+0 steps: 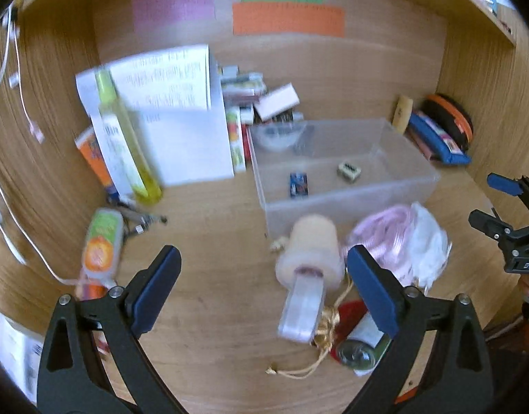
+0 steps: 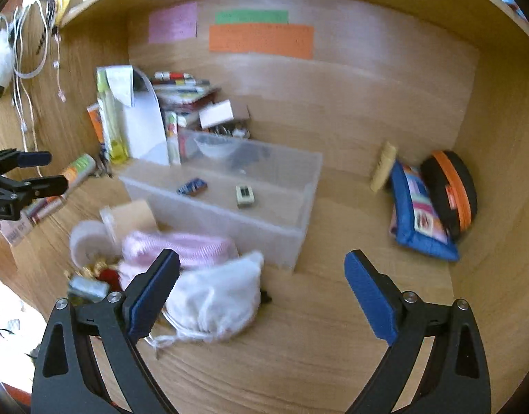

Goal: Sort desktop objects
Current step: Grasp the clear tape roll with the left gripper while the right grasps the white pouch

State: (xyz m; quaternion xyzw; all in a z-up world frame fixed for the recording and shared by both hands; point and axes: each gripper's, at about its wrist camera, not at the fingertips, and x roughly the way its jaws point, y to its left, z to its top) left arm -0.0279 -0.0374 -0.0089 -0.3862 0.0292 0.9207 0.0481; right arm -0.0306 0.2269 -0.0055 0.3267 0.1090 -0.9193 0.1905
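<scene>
A clear plastic bin (image 1: 347, 203) (image 2: 230, 227) stands mid-desk and holds a small blue item (image 1: 298, 183) (image 2: 192, 186) and a cream eraser-like block (image 1: 349, 171) (image 2: 244, 196). In front of it lie a cream tape dispenser (image 1: 307, 272), a pink and white pouch (image 1: 402, 241) (image 2: 209, 296), a gold cord with a red tag (image 1: 330, 324) and a small can (image 1: 359, 353). My left gripper (image 1: 264, 276) is open, with the dispenser between its fingers. My right gripper (image 2: 261, 286) is open above bare desk, its left finger (image 2: 154, 296) over the pouch.
A yellow bottle (image 1: 126, 145), papers (image 1: 181, 114), stacked boxes (image 1: 250, 103) and an orange tube (image 1: 102, 245) crowd the back left. A blue pencil case (image 2: 419, 214), a black-orange case (image 2: 450, 189) and a wooden brush (image 2: 383, 167) lean at the back right. The right gripper shows in the left wrist view (image 1: 506, 214).
</scene>
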